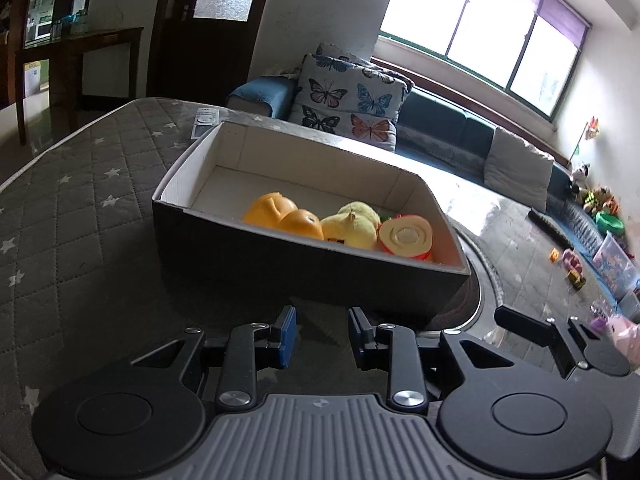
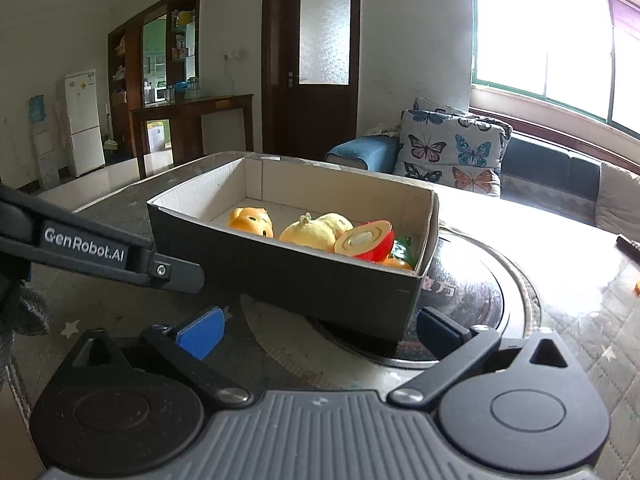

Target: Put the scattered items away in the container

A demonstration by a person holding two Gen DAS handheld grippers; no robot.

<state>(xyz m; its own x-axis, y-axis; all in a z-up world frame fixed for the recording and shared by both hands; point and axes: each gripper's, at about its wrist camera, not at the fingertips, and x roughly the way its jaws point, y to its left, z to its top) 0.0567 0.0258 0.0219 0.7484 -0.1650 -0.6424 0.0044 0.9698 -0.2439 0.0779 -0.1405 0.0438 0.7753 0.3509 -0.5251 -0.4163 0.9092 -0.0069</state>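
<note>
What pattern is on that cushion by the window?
Colourful butterflies on the pale cushion, clearest in the right wrist view.

surface: tabletop [image 1: 80, 184] w/ grey quilted star-print cover
round inset: dark glossy disc [image 2: 472, 292] near the tabletop's edge
on it: cardboard box [image 1: 304, 264], partly over disc; remote [image 1: 205, 122] behind box

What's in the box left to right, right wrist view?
Orange toy → yellow plush → red half fruit, cut face showing → green piece, all inside the box. An orange bit below the green one is too hidden to place.
</note>
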